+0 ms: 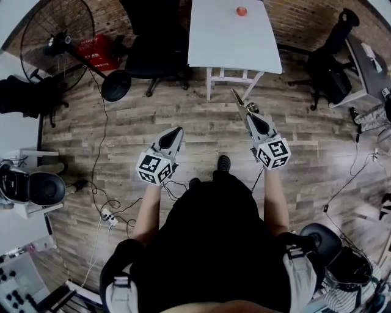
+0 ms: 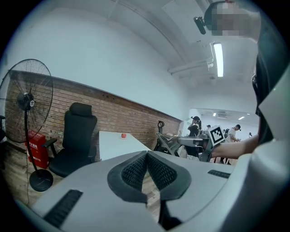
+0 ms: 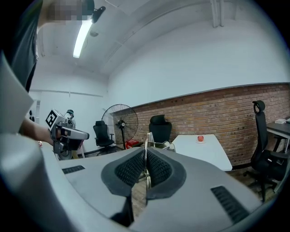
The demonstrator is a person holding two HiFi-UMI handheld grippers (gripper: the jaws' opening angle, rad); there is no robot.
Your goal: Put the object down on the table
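Overall: a person [image 1: 214, 238] stood on a wood floor [image 1: 183, 110], a gripper in each hand.
Fan [image 1: 58, 36]: far left, black, on a round base.
Chair [image 1: 153, 43]: black, just left of the table.
Left gripper [image 1: 176, 136]: jaws together, nothing between them.
Table [image 1: 226, 43]: white, ahead, well apart from both grippers; a small red item [image 1: 242, 11] sat near its far end.
Right gripper [image 1: 250, 116]: jaws clamped on a thin metal object [image 1: 239, 99], which was held above the floor and pointed toward the table.
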